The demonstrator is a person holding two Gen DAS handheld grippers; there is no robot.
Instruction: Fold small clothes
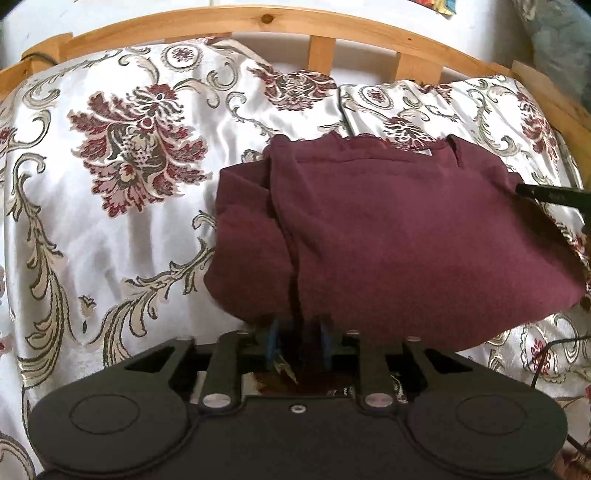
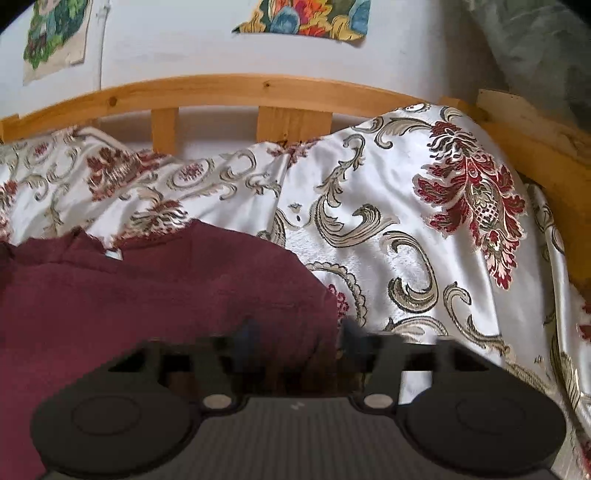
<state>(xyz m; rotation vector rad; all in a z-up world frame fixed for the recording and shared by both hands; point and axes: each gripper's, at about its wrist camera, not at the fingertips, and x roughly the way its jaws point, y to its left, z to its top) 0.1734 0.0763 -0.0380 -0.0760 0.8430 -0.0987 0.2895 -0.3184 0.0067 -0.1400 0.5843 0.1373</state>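
- Black linkage of the left gripper (image 1: 299, 341) fills the near edge of its own view; its blue-padded fingers (image 1: 274, 341) stand a little apart with the near hem of the maroon garment (image 1: 388, 236) lying between them, not visibly pinched.
- Beyond those fingers the garment lies folded on the floral bedspread (image 1: 110, 229), right of centre, with its neckline at the far edge.
- At the garment's right edge, a dark finger of the other tool (image 1: 550, 195) reaches in from the right.
- From its own camera, the right gripper (image 2: 301, 339) is blurred, its fingers spread wide astride the garment's (image 2: 147, 295) near right corner.
- Farther off, the wooden bed rail (image 2: 240, 90) runs along a white wall with colourful pictures (image 2: 306, 16).
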